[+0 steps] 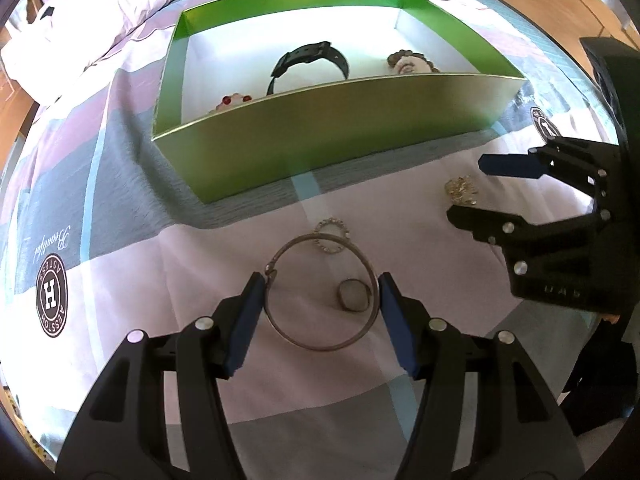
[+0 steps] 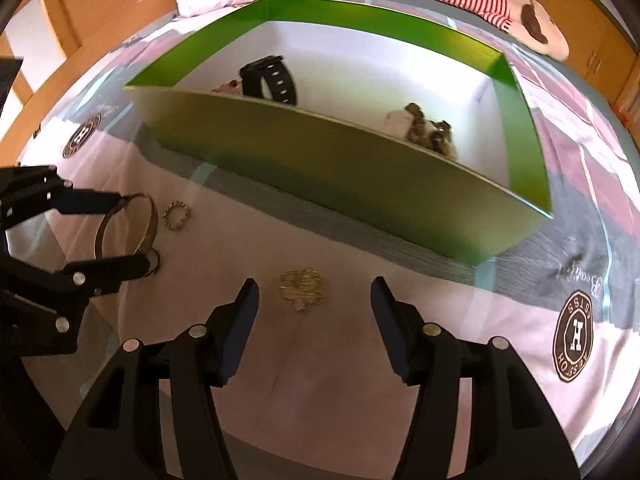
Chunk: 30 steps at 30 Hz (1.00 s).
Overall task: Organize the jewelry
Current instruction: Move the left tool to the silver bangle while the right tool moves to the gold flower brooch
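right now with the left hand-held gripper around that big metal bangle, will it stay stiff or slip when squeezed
The bangle looks like thin wire, so it is probably light and may flex a little. Its round, smooth rim meets the left hand-held gripper pads only at two narrow spots, so it could twist or slip. It lies flat on the bedsheet, so rolling seems unlikely.

The left tool [image 1: 320, 300] is held low over the bed, its two blue-padded fingers [image 1: 246, 320] spread and set against the outer sides of a metal bangle [image 1: 280, 256], one pad at each side; a firm clamp cannot be confirmed. The right tool [image 2: 314, 308] is held to the right of it, near the bed, with its fingers [image 2: 240, 328] spread wide and nothing gripped between them. The two tools are kept apart, both pointed toward the far side.
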Available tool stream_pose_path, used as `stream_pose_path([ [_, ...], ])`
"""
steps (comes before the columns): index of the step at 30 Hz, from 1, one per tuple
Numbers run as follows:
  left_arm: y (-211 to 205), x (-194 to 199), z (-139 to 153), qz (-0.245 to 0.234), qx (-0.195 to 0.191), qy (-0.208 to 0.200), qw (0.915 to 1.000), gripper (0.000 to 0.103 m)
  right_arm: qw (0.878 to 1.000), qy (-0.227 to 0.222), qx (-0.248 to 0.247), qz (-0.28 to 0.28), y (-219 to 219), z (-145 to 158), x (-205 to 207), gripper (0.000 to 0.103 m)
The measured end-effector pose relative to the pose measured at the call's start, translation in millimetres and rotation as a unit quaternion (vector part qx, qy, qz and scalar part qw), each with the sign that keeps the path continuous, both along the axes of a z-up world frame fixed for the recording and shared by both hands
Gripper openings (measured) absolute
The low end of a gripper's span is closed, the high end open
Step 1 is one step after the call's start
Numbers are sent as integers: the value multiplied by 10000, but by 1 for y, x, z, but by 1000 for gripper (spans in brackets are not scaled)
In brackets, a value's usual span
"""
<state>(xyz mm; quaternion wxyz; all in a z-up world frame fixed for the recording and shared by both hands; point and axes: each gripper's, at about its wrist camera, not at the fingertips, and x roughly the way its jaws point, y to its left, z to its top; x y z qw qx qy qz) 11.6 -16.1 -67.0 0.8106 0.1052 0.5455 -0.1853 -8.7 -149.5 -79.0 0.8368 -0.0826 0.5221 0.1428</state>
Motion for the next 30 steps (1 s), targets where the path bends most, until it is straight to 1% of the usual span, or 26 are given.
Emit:
stream_pose_path([
  [4,1,3,-6,67,35,30,10000,59,10000,32,19,-39,0,-2,3,58],
  [10,-3,4,-14,47,197,52,9998,59,10000,56,4,-25,4,-5,4,58],
  [20,-8,3,-17,-26,275,37,9996,60,10000,29,-26,22,8,-6,5,58],
  [27,-10,2,-18,-16,325,22,9995,63,10000,12,-15,91,9,-6,4,58],
  [29,-11,1,-18,-21,335,11,9994,63,10000,3,-13,89,9,-5,4,52],
  [30,-11,1,-18,-27,347,0,9994,63,10000,7,-2,78,9,-5,4,51],
])
